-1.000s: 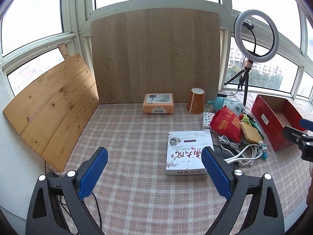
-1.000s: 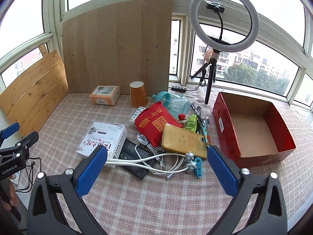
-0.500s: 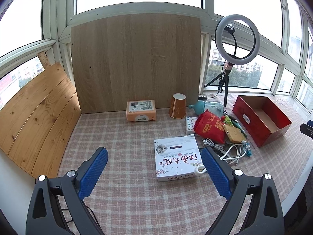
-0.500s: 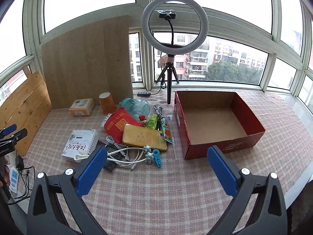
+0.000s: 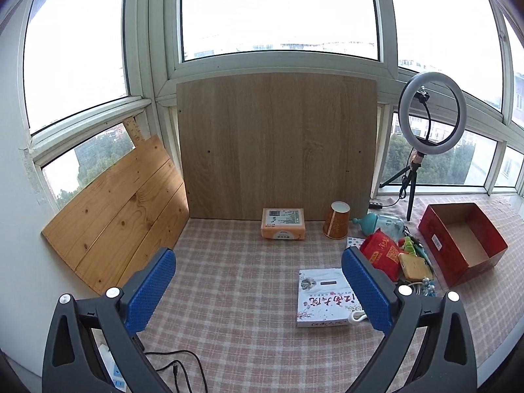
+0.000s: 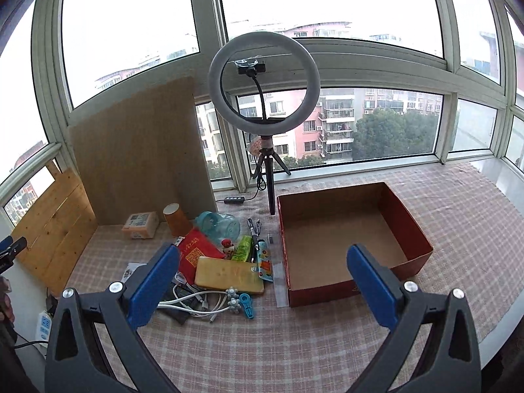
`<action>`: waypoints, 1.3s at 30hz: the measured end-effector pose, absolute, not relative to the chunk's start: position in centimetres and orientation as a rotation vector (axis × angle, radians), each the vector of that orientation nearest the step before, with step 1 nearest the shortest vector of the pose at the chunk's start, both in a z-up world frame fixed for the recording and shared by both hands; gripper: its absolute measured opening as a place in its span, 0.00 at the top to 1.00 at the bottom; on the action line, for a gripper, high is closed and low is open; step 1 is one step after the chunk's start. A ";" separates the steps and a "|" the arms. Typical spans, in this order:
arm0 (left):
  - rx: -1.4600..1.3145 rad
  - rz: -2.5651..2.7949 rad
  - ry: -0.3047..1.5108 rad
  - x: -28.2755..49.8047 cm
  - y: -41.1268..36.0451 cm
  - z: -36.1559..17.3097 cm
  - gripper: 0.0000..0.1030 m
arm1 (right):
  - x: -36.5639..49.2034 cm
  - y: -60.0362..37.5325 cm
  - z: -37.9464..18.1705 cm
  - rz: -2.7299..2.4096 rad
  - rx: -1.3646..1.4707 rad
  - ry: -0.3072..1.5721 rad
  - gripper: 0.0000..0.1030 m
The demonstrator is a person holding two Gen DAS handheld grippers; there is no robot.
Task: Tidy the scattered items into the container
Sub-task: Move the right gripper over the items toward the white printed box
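An empty red cardboard box (image 6: pixel 357 281) stands on the checked cloth at the right; it also shows in the left wrist view (image 5: pixel 432 229). Left of it lies a pile: a yellow phone case (image 6: pixel 226 276), a red pouch (image 6: pixel 196 249), a blue bottle (image 6: pixel 219 226), white cables (image 6: pixel 193 304), pens (image 6: pixel 253 229). A white flat box (image 5: pixel 321 294), an orange tissue pack (image 5: pixel 283 224) and a paper cup (image 5: pixel 336 219) lie further left. My left gripper (image 5: pixel 258 291) is open and empty above the cloth. My right gripper (image 6: pixel 262 285) is open and empty, high above the pile and box.
A ring light on a tripod (image 6: pixel 263 98) stands behind the pile. A tall wooden board (image 5: pixel 275 144) and a pine panel (image 5: pixel 121 209) lean against the windows. A power strip (image 6: pixel 44 322) and cords lie off the left edge.
Both grippers have risen and pulled back, so the items look smaller and farther away. The right view has swung toward the red box. Nothing on the cloth moved.
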State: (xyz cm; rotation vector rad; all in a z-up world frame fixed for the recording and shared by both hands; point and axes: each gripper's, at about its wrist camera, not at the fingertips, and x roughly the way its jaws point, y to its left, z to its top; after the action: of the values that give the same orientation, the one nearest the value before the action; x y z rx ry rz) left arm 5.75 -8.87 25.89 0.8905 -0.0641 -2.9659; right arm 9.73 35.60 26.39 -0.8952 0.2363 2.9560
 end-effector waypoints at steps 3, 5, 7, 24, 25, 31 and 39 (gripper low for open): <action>0.931 -2.912 -0.028 5.3 -8.8 24.7 0.01 | 8.2 35.5 26.4 3.008 -0.903 0.177 0.01; 0.954 -2.882 -0.004 5.1 -8.5 24.0 0.01 | 7.1 35.4 26.0 3.035 -0.909 0.156 0.01; 0.974 -2.856 0.005 4.8 -8.1 23.6 0.01 | 6.0 35.3 25.6 3.060 -0.919 0.140 0.01; 1.277 -3.032 -0.153 -3.9 2.4 17.6 0.02 | -1.1 33.3 16.9 2.990 -1.325 0.270 0.34; 1.318 -3.049 -0.161 -4.4 3.4 16.9 0.02 | -1.3 33.2 16.2 2.981 -1.355 0.281 0.34; 1.566 -3.101 -0.299 -4.9 9.0 12.0 0.03 | -1.4 32.5 10.1 2.886 -1.564 0.228 0.34; 1.744 -3.087 -0.458 -4.7 11.9 8.3 0.03 | -2.8 33.4 4.5 2.744 -1.732 0.334 0.34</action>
State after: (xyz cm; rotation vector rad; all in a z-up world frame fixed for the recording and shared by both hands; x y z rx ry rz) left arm -4.67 11.88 8.33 1.7438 -0.4577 -3.0875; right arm -2.78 33.41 4.51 -1.7321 0.3343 2.7445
